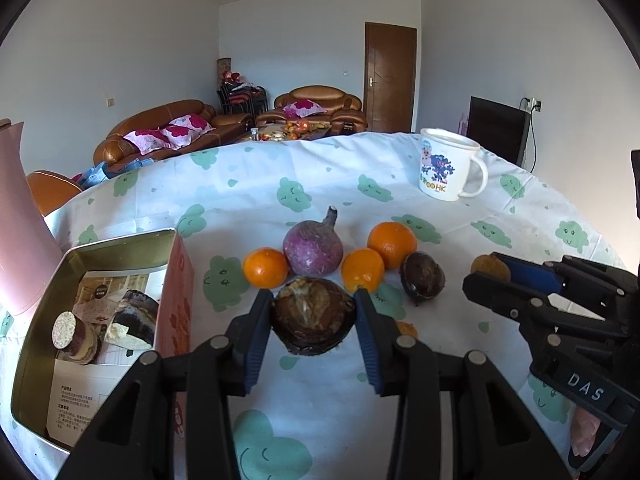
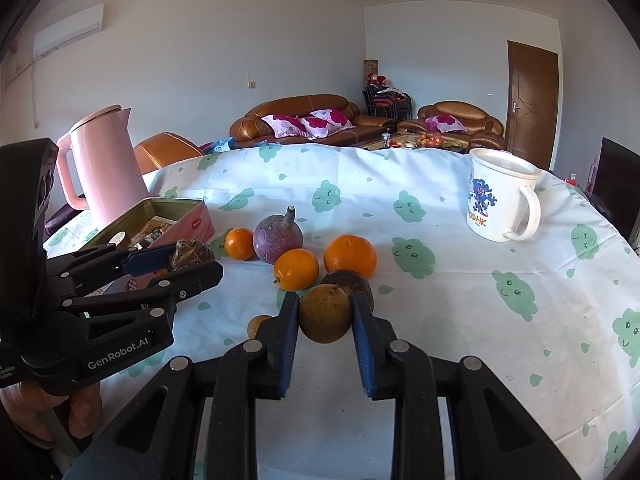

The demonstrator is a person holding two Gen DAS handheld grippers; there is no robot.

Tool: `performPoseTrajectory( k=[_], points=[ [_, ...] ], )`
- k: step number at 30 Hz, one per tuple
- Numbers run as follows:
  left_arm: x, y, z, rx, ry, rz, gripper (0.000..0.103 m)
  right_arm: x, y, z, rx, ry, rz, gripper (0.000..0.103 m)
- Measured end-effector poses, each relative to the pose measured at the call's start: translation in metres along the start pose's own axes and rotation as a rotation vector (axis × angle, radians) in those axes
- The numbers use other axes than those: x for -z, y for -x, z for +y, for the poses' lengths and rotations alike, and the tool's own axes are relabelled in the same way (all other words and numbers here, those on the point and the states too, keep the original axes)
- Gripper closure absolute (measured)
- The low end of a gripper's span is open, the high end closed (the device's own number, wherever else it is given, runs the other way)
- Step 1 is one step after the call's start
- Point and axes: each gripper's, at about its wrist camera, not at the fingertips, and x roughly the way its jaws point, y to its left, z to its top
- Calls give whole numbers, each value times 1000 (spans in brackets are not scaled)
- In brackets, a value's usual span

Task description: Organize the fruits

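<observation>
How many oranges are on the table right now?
3 clear ones: one left of the purple fruit, two to its right. An orange sliver behind the left gripper may be another.

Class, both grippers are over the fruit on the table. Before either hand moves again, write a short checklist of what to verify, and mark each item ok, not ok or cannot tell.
1. Left gripper shut on the dark open husk, pads on both sides: ok.
2. Right gripper shut on the brown round fruit: ok.
3. Tin box open, with bare room beside the pieces already inside: ok.
4. The two grippers apart from each other: ok.
5. Held fruits lifted off the tablecloth: cannot tell.
6. Oranges and purple fruit resting still, untouched by the grippers: ok.
</observation>
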Motion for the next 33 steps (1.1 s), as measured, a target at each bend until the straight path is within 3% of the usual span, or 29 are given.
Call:
performPoseTrajectory(
  k=[33],
  points=[
    [6, 26, 3, -16, 23, -98, 61, 2, 21, 5, 25, 28, -107, 75]
  ],
)
